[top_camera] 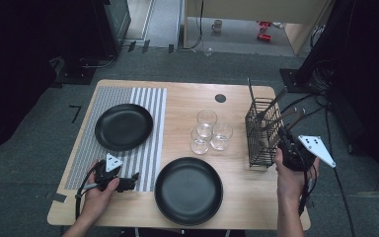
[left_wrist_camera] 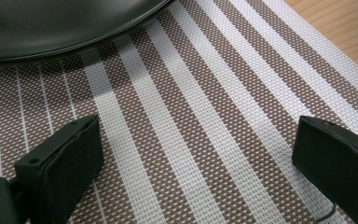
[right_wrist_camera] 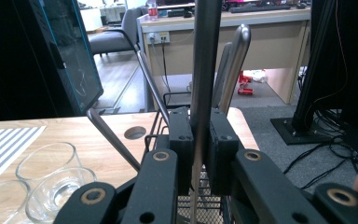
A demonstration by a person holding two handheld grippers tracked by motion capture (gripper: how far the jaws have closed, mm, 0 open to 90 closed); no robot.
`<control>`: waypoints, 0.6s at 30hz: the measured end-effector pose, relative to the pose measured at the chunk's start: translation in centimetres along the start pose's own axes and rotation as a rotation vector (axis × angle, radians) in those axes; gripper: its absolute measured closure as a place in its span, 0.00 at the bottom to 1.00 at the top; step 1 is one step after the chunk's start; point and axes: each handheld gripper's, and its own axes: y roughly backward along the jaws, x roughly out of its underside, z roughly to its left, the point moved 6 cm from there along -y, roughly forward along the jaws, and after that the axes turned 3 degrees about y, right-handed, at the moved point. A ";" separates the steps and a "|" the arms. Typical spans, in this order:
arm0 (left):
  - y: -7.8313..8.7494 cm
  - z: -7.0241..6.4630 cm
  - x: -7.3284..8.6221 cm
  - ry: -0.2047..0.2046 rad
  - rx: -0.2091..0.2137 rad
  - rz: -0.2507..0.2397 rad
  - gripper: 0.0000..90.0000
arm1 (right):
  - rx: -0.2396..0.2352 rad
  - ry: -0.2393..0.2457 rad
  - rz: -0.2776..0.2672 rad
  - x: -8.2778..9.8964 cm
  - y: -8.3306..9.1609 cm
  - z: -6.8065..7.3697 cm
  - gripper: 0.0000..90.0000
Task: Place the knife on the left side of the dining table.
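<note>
At the right of the high view the right gripper (top_camera: 287, 139) is clamped on the flat metal handle of one piece of cutlery (right_wrist_camera: 204, 70), which stands upright in the black wire rack (top_camera: 261, 133) among other handles (right_wrist_camera: 235, 65). If it comes out at a slant, it could snag a neighbouring handle or the wire mesh and tip the light rack toward the three glasses (top_camera: 208, 131) just to its left. The smooth handle could also slide through the pads. The left gripper (top_camera: 128, 181), low at the left, rests with jaws apart and empty over the striped placemat (left_wrist_camera: 205, 107), near the black plate (left_wrist_camera: 65, 23).
</note>
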 end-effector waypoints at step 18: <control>0.0 0.0 0.0 0.000 -0.001 -0.002 0.02 | -0.016 0.003 -0.037 -2.7 0.9 0.4 0.93</control>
